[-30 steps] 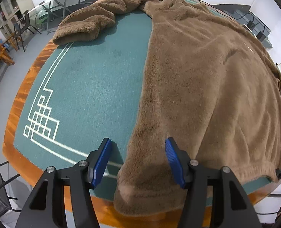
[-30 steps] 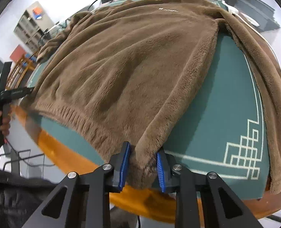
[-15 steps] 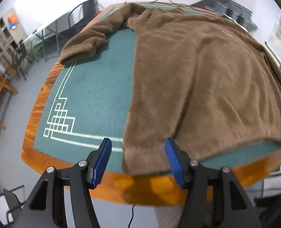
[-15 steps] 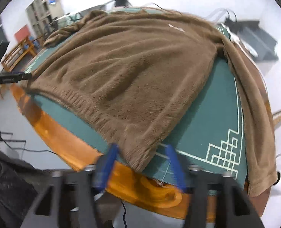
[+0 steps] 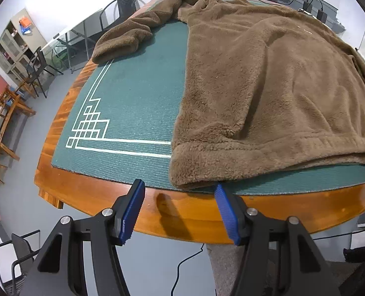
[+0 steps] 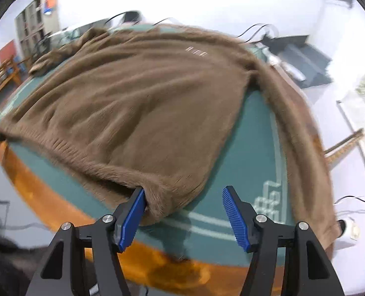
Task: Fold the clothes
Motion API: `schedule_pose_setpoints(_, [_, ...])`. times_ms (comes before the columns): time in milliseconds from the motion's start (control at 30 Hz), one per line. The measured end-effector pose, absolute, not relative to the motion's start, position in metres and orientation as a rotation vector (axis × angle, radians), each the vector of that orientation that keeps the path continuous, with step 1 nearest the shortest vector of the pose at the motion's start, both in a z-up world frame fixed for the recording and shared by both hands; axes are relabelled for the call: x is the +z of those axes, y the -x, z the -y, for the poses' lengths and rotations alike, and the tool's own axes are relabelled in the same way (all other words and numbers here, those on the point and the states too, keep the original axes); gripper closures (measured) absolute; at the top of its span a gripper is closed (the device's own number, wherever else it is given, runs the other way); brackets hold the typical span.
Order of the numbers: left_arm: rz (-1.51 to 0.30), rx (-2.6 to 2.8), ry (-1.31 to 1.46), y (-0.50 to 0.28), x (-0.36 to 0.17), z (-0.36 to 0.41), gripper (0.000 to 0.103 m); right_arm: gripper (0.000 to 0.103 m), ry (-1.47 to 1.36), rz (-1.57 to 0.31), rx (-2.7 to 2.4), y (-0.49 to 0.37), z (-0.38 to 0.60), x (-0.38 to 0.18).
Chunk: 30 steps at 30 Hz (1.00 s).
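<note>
Across the worktop [image 5: 103, 197], a glossy orange wood slab with a rounded rim, a ribbed green mat [image 5: 133, 93] is lying flat, its white line pattern [image 5: 88, 128] stepping into the near left corner. Over the right part of the mat a brown fleece sweater [image 5: 269, 86] is spreading, thick and fuzzy, its ribbed hem [image 5: 232, 167] sitting near the mat's near edge. One sleeve [image 5: 123, 39] is bunching at the far left of the mat; bare mat is lying open between it and the sweater body. The left tongs [image 5: 177, 212] are hanging wide open over the wood rim just short of the hem corner, gripping nothing. The right wrist view, blurred, is showing what the left cannot: the other sleeve [image 6: 303, 133] running down the right side and drooping past the worktop edge, and small pale marks on the chest [image 6: 197, 51]. The right tongs [image 6: 182, 214] are also spread wide, the left blue pad [image 6: 133, 214] brushing the hem corner [image 6: 162, 197], the other standing clear over bare mat.
</note>
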<state>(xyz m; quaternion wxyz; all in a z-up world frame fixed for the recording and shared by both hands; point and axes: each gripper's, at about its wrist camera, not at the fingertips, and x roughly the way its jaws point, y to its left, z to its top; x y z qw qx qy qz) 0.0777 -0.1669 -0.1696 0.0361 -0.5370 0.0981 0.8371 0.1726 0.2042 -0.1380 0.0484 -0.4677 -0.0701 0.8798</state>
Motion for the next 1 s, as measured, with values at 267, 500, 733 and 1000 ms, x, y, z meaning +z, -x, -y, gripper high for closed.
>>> schedule_pose_setpoints(267, [-0.287, 2.647, 1.620, -0.062, -0.171, 0.158, 0.040, 0.038, 1.441, 0.355, 2.690, -0.163, -0.181, -0.152])
schedule_pose_setpoints(500, [-0.255, 2.723, 1.572, -0.043, -0.166, 0.151, 0.039, 0.038, 1.407, 0.341, 2.686, -0.158, -0.181, -0.159])
schedule_pose_setpoints(733, [-0.128, 2.821, 1.596, -0.027, -0.160, 0.170, 0.051, 0.076, 1.471, 0.294, 2.664, -0.153, -0.190, -0.166])
schedule_pose_setpoints(1000, [-0.044, 2.744, 1.545, -0.052, -0.129, 0.194, 0.058, 0.083, 1.498, 0.336, 2.635, -0.186, -0.194, -0.145])
